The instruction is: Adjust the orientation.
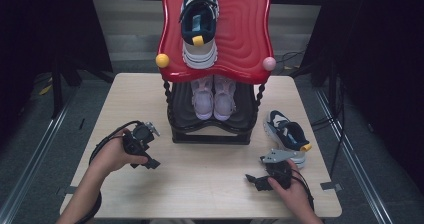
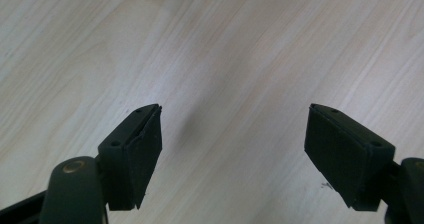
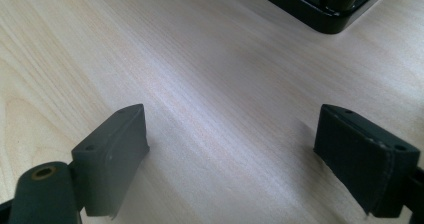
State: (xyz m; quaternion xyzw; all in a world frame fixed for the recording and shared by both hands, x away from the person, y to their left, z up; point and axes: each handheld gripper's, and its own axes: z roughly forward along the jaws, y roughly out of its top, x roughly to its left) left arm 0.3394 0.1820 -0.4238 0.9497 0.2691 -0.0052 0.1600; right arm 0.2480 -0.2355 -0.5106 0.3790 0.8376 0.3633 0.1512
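Right now both claws sit low over the counter, w/ nothing between the jaws of either. Left claw is held in the person's left hand at the counter's left-front area; in the left gripper view its jaws stand spread wide apart, only bare wood between the pads. Right claw is in the right hand at the right-front; right gripper view shows its jaws spread too, pads apart over plain wood, w/ a black corner of the rack base at the top edge.

Nearest thing to the right claw is a loose sneaker, navy & white w/ a yellow heel tab, lying on the counter just right of the rack and just beyond the right hand. Not touched by the claw.

Shoe rack stands mid-counter towards the far side: black bottom shelf, twisted black posts, red wavy top shelf. On the red shelf sits the matching sneaker, heel toward the person. A pair of pale pink shoes rests side by side on the bottom shelf. A yellow ball & a pink ball mark the red shelf's front corners.
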